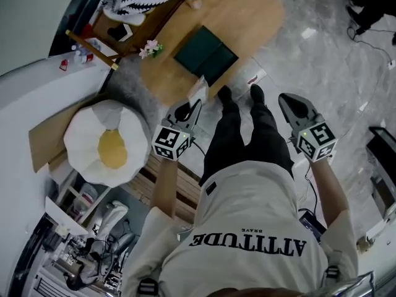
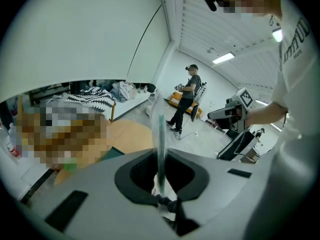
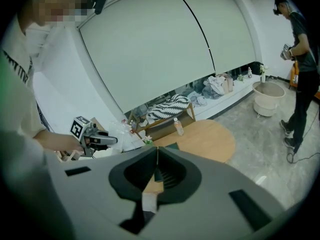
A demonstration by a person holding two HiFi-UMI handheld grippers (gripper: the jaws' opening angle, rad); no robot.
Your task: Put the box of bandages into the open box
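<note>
White printed T-shirt (image 1: 247,228) lies nearest; past it, the grey left gripper (image 1: 195,107) clamps a thin pale bandage box (image 1: 199,88), while the grey right gripper (image 1: 288,101) is pinched together, empty. Farther off, a dark green open box (image 1: 206,54) sits on a round wooden table (image 1: 247,11).

Staged studio room: round wooden table (image 1: 247,17), roller blind (image 3: 165,49), marble floor (image 1: 334,67)

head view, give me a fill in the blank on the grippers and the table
The left gripper is shut on the box of bandages, while the right gripper holds ___. The right gripper's jaws are ___. The dark green open box sits on the round ___ table.
Missing: nothing; shut; wooden.
</note>
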